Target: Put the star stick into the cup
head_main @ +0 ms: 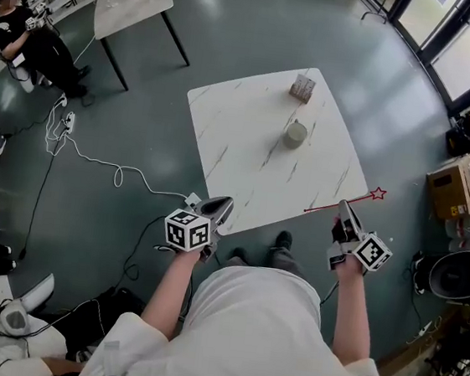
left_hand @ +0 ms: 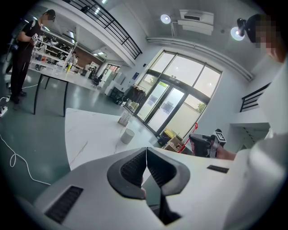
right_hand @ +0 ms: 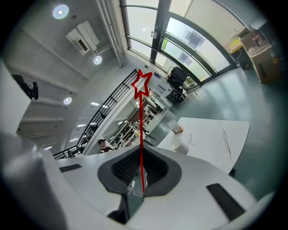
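Far off to the left of the left gripper [head_main: 218, 209], a person in black [head_main: 25, 33] beside a second table [head_main: 134, 3], and a white cable [head_main: 95, 161] snaking over the floor toward the jaws.

Left gripper held low at the near left corner of the white marbled table [head_main: 224, 131]. Jaws shut pad against pad, nothing between them, tips aimed out across the tabletop.

Well ahead of those tips and a little to their right, the cup [head_main: 296, 134], upright on the table and standing alone. Beyond the cup, further still from the jaws and apart from it, a small box [head_main: 302, 88], possibly a card holder, too small to tell.

Right gripper [head_main: 346, 211] at the near right edge of the table, jaws closed narrow on the star stick [right_hand: 141, 130], thin red shaft pinched between the ribbed pads. Red outline star at the far end, out past the tips and, from above, off to their right, clear of the table edge and over the floor. Plain end of the shaft reaching left of the jaws, seemingly just over the table's near edge.

Stick not in the cup: cup well ahead of the right jaws and to their left in the head view, well apart from the star.

Further right of the right jaws, a cardboard box [head_main: 459, 179] on the floor among clutter.
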`<state>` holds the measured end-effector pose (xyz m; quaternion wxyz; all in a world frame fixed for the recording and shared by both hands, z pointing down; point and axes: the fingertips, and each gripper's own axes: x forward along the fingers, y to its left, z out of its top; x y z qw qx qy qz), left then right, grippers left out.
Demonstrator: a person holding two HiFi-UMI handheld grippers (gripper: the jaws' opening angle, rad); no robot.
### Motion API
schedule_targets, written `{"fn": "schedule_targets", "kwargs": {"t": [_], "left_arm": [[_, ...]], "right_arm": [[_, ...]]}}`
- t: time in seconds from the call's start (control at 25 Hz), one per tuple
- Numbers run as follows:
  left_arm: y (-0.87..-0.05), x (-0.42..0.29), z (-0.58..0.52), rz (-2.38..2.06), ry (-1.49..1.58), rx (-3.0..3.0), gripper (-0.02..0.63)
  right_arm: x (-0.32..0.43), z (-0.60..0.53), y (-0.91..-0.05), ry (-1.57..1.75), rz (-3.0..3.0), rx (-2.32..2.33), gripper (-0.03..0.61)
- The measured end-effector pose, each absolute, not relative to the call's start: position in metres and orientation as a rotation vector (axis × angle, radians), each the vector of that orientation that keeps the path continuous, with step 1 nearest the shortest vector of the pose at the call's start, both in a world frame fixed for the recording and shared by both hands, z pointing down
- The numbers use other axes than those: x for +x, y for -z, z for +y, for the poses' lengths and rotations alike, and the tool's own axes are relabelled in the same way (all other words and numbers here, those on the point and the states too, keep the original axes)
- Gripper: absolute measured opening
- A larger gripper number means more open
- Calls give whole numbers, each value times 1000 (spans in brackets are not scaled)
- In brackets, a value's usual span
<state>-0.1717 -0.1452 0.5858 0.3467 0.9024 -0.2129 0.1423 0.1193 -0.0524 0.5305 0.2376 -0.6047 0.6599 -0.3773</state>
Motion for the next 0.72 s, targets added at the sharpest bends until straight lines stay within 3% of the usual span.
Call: {"fn": "schedule_targets", "kwargs": {"t": [0.72], "left_arm": [[-576,-100,-177,-777,-303,2296,14]], "right_arm": [[190,-142,-544,1099,2013,-1513,31]]}}
